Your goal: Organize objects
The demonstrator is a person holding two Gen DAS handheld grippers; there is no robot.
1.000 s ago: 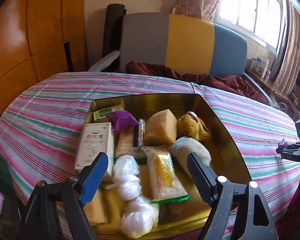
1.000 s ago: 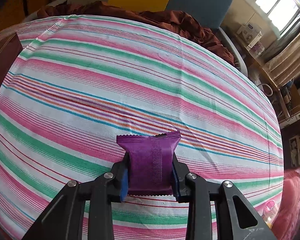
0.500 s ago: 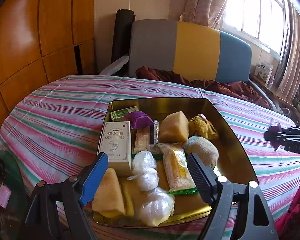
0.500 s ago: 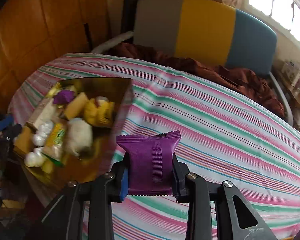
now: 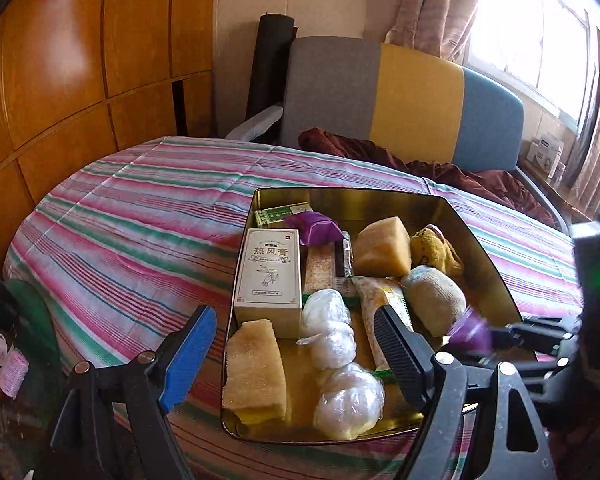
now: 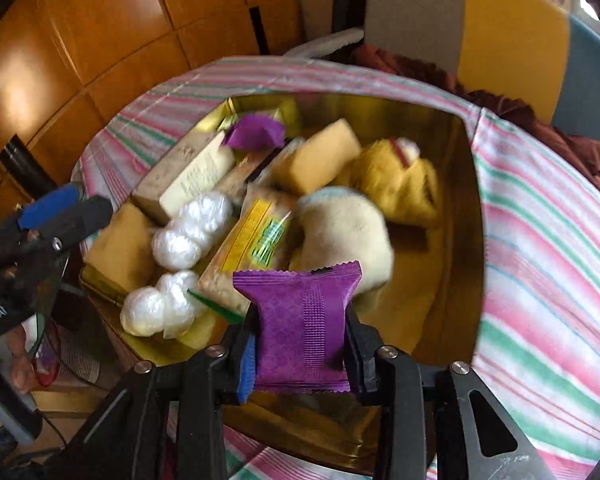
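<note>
1. Purple packet: upright, clamped between the fingers of the right tool, held above the near edge of the gold tray. In the left wrist view the packet is a blur at the tray's right rim.
2. Left tool: jaws wide, holding nothing, over the tray's near end.
3. Tray: lies on the striped table.
4. Tray contents, far left corner: green box, second purple packet just beside it.
5. Tray, left side: white box; near it, a yellow sponge at the near left corner.
6. Tray, middle: white wrapped balls, yellow-green snack bag, tan block.
7. Tray, right side: yellow plush, pale sock roll touching it.
8. Beyond the tray: striped chair, maroon cloth on its seat.
</note>
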